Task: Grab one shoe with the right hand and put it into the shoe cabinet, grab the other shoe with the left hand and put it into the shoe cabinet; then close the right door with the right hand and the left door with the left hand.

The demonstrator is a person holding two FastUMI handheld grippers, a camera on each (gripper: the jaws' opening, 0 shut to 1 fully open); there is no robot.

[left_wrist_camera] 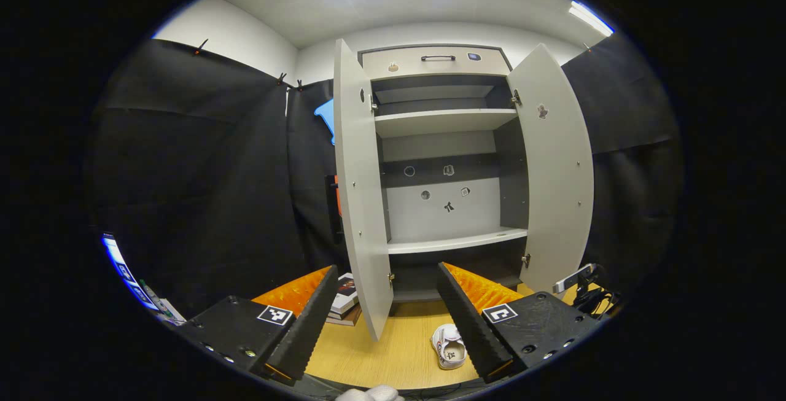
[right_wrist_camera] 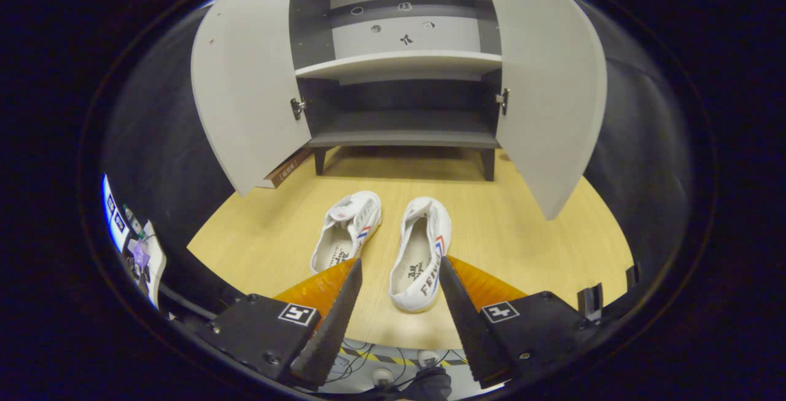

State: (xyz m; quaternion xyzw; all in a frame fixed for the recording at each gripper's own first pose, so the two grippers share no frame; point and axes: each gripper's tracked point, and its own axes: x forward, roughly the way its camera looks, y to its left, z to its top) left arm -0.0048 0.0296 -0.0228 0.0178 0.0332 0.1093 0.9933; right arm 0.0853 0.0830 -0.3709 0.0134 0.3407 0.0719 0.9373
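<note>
Two shoes are seen on the table (right_wrist_camera: 522, 235) in the right gripper view, side by side, toes toward the cabinet (right_wrist_camera: 399, 60), heels toward the camera. Right shoe (right_wrist_camera: 424, 253) lies between the right gripper (right_wrist_camera: 399, 272) fingers' lines of sight, its heel nearest the right finger (right_wrist_camera: 457, 303); whether that finger touches it cannot be told. Left shoe (right_wrist_camera: 347, 232) sits just beside the left finger (right_wrist_camera: 338, 306) tip, partly overlapped by it. Fingers are spread wide, nothing is held.

Both cabinet doors are open: left door (right_wrist_camera: 245, 75), right door (right_wrist_camera: 546, 81). Shelves are visible inside, stickers on the back panel.

In the left gripper view, the left gripper (left_wrist_camera: 387, 296) is held higher, aimed at the cabinet (left_wrist_camera: 442, 143). Its fingers are spread wide, nothing is held. One shoe (left_wrist_camera: 449, 346) is seen low on the table (left_wrist_camera: 381, 352), just beside the right finger (left_wrist_camera: 473, 321), partly hidden by it. The left door (left_wrist_camera: 362, 192) edge stands between the fingers. A drawer (left_wrist_camera: 436, 60) with a handle is seen on top. Books (left_wrist_camera: 345, 303) lie behind the left finger (left_wrist_camera: 310, 321).
</note>
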